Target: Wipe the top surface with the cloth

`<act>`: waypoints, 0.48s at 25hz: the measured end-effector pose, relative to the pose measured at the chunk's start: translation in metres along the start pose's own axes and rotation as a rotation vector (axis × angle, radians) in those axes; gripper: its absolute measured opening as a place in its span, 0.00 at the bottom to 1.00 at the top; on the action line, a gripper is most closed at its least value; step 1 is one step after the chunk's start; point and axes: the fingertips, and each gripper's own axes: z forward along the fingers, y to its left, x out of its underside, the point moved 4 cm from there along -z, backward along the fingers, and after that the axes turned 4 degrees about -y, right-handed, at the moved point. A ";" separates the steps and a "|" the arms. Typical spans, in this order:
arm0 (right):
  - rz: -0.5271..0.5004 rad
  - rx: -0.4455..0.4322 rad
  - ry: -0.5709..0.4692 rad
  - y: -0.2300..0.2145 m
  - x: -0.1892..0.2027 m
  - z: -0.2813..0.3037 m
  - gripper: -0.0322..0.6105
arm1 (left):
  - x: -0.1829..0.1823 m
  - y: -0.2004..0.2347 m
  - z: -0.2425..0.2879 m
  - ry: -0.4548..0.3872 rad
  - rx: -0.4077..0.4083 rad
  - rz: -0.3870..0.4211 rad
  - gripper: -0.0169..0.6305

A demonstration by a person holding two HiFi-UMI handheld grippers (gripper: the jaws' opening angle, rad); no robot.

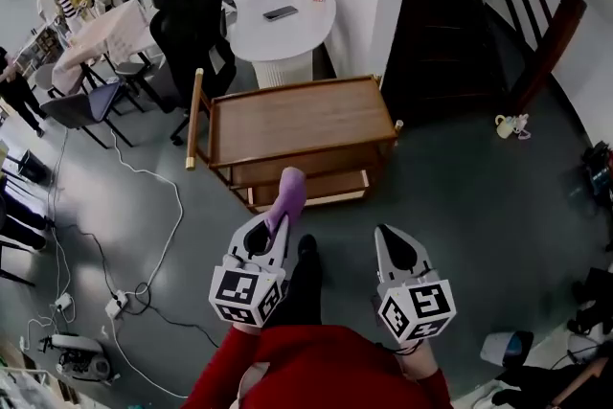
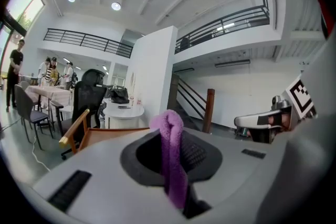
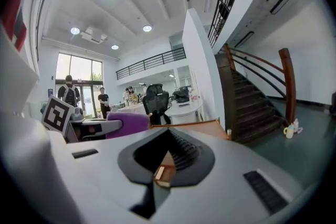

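The purple cloth [image 1: 287, 196] is pinched in my left gripper [image 1: 271, 230], a folded loop of it poking up past the jaw tips. In the left gripper view the cloth [image 2: 170, 155] runs straight down the middle of the jaws, which are pressed onto it. It hangs in the air short of the wooden cart [image 1: 302, 120], over the cart's near edge and not touching the top surface.

I have both grippers held side by side, close to the body and pointing forward at the cart, with red sleeves [image 1: 316, 364] behind them. The right gripper [image 1: 388, 237] is level with the left and just beside it. Its jaws are pressed together with nothing held, and the cart's corner [image 3: 202, 127] shows beyond them.

Past the cart stand a round white table [image 1: 278, 24] and a black office chair [image 1: 192, 14].
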 end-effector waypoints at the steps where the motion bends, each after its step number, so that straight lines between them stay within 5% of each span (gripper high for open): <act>1: -0.020 0.009 -0.001 -0.010 -0.008 0.027 0.05 | -0.002 0.012 0.025 0.006 0.014 0.001 0.10; 7: -0.026 -0.002 0.017 -0.051 -0.057 0.171 0.05 | -0.029 0.060 0.148 0.038 0.097 0.009 0.10; 12: -0.017 0.007 0.043 -0.076 -0.073 0.241 0.05 | -0.047 0.091 0.205 0.035 0.088 -0.021 0.10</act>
